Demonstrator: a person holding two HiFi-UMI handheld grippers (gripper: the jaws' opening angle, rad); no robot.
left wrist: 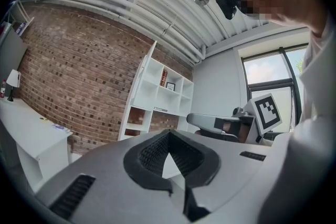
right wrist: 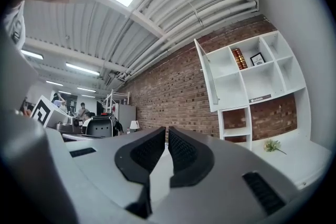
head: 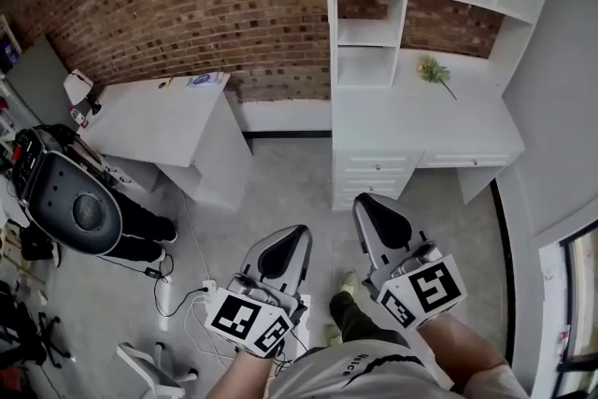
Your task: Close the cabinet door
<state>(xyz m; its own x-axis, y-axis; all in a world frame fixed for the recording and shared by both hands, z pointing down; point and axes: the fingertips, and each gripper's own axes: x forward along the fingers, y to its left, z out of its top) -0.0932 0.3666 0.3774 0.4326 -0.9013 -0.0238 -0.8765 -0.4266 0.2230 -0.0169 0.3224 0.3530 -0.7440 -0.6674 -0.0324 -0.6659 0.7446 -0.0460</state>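
The white shelf cabinet (head: 369, 23) stands against the brick wall, ahead of both grippers. Its door (right wrist: 208, 81) hangs open at the upper left compartment, a thin white panel angled outward; in the left gripper view the door (left wrist: 142, 73) slants along the unit's left side. My left gripper (head: 301, 231) is held level over the floor, well short of the cabinet, jaws shut and empty (left wrist: 169, 132). My right gripper (head: 363, 199) is beside it, slightly nearer the cabinet's drawers (head: 378, 168), jaws shut with nothing between them (right wrist: 167, 128).
A white desk (head: 149, 117) stands at left, with a black chair (head: 75, 201) in front of it. Cables and a power strip (head: 163, 294) lie on the floor. A green sprig (head: 434, 70) lies on the cabinet's desk top. A window (head: 579, 294) is at right.
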